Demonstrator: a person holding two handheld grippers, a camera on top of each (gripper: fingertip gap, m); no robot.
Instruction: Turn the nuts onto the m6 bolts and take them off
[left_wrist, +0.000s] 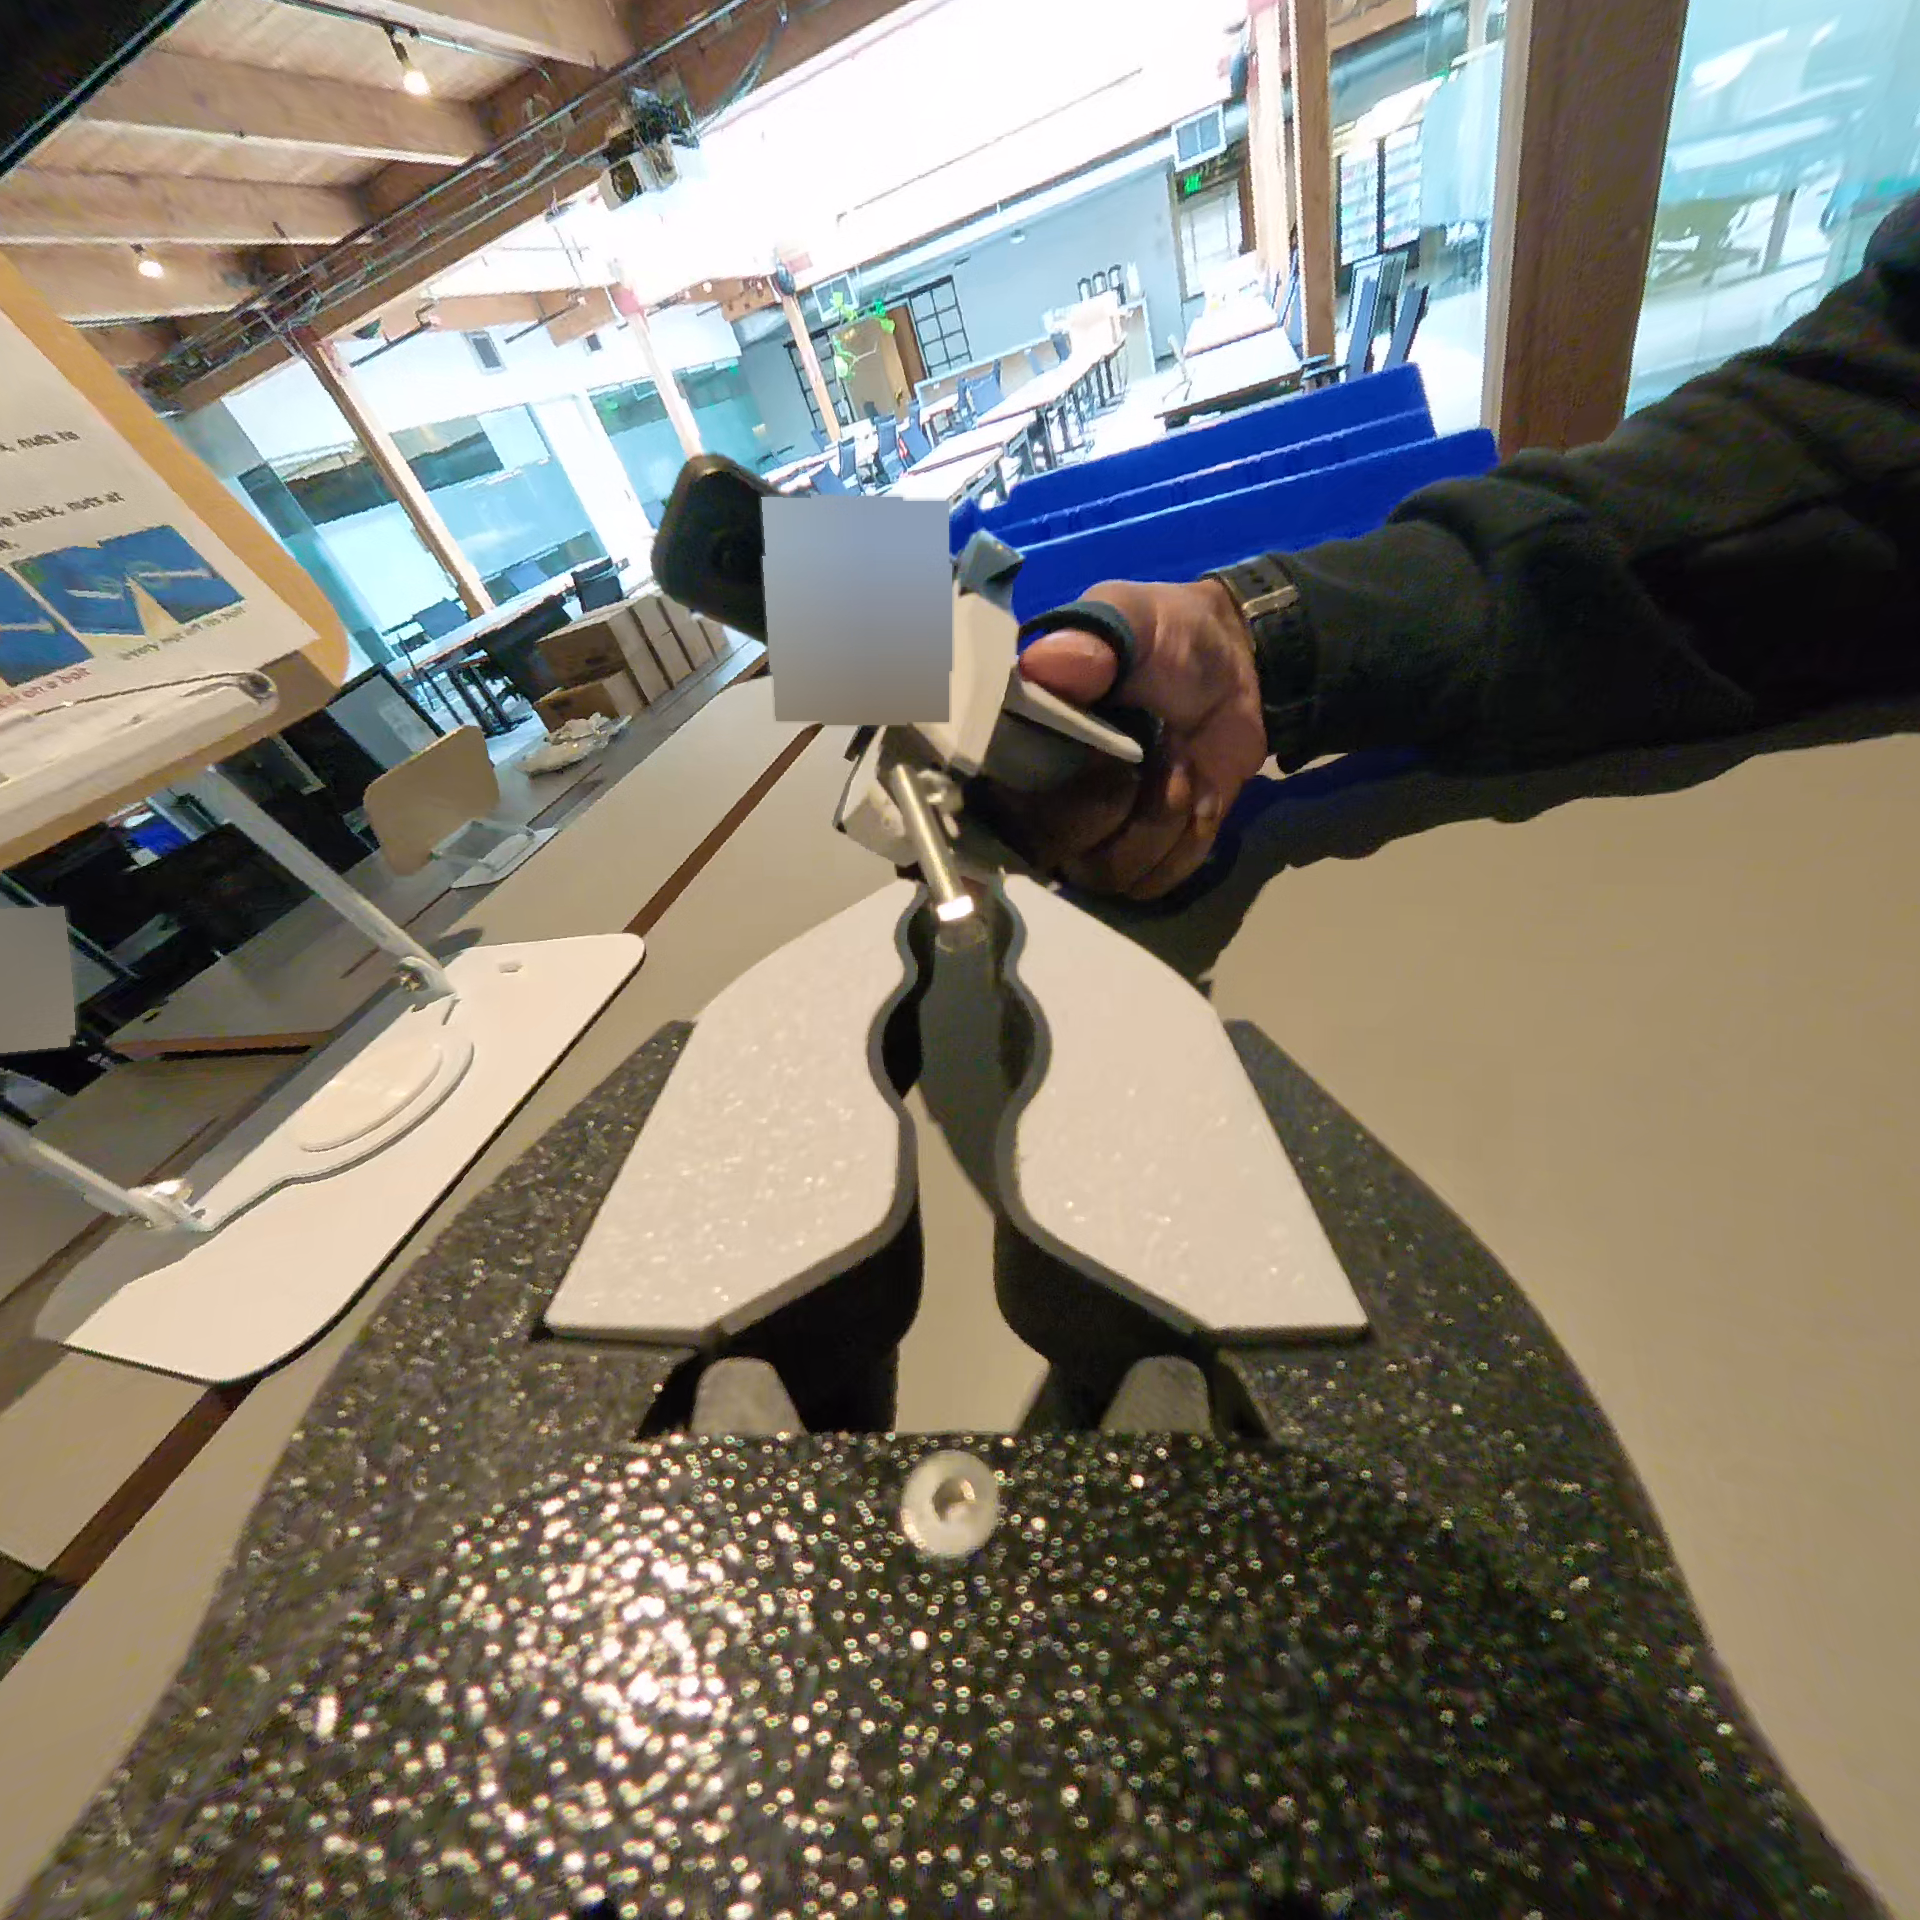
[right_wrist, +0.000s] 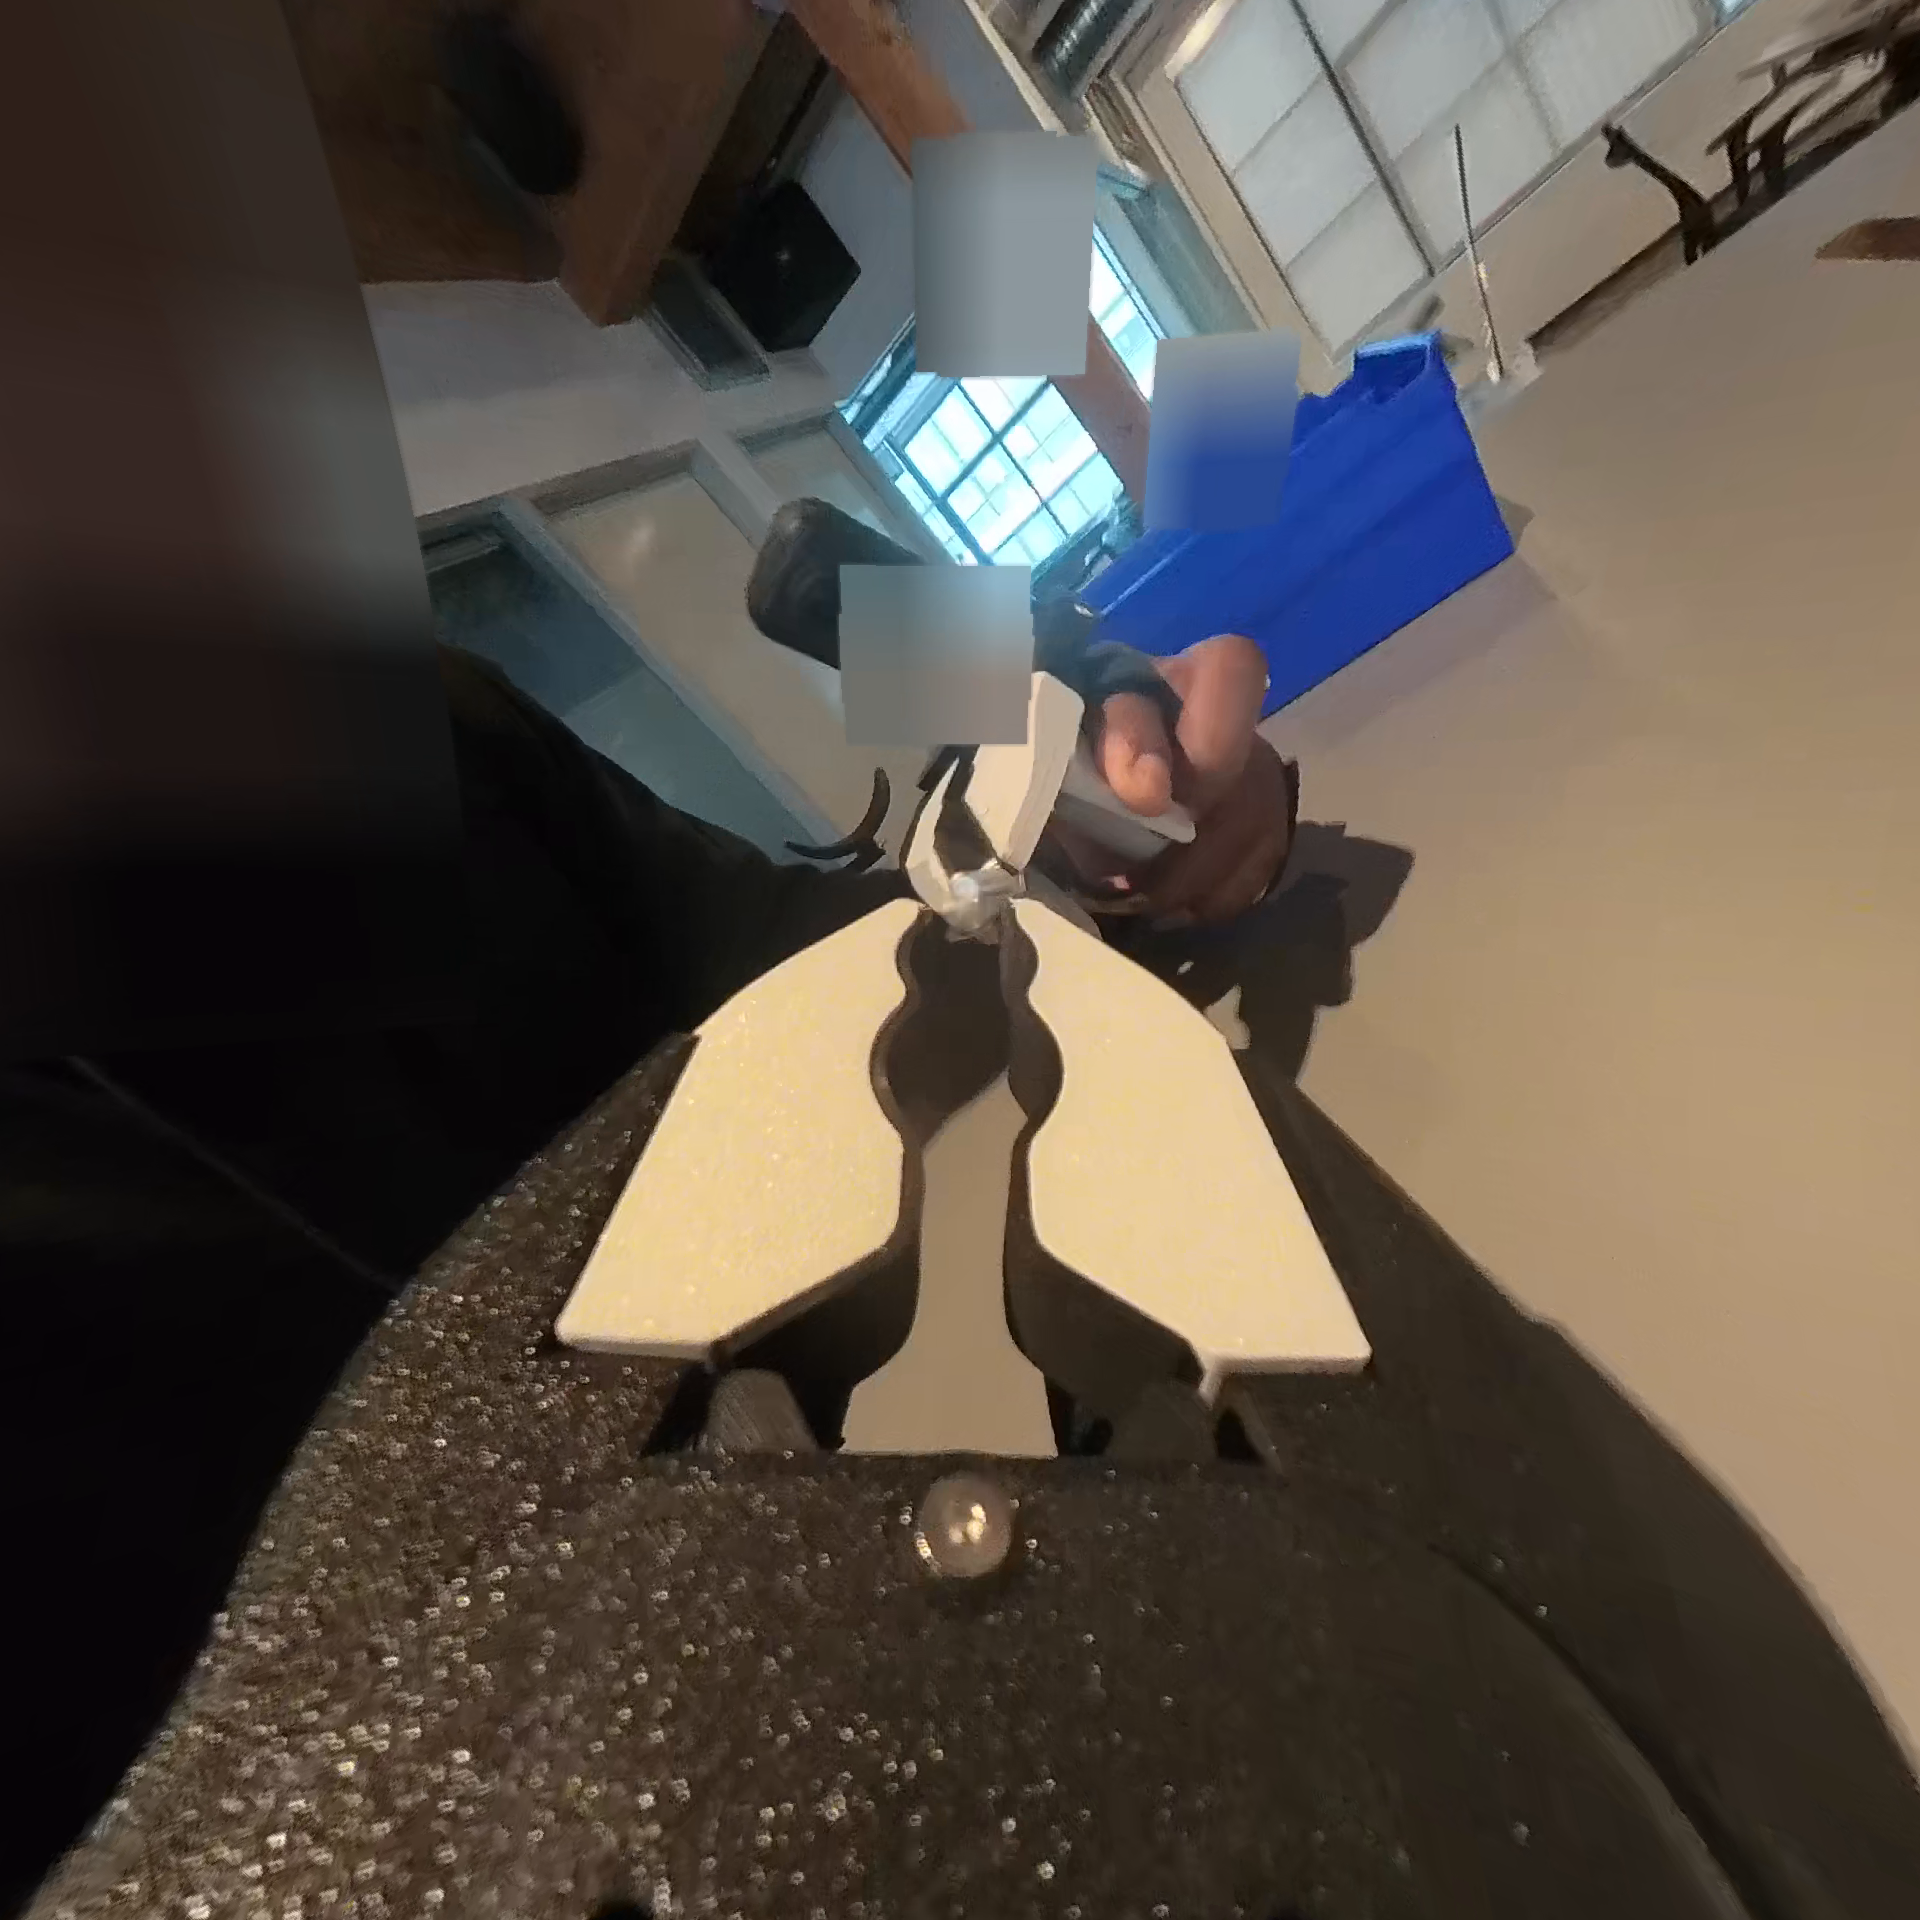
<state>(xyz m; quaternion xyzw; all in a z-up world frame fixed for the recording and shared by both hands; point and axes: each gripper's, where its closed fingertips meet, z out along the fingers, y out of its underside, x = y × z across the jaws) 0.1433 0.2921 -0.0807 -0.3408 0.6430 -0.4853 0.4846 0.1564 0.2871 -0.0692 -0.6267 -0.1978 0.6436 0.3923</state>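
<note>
Blue bins (left_wrist: 1226, 488) behind; contents out of sight

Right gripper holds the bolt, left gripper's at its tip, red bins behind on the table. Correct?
Not quite: the bins are blue, not red, as the left wrist view shows. The rest holds: the right gripper holds the bolt, and the left gripper is at its tip.
</note>
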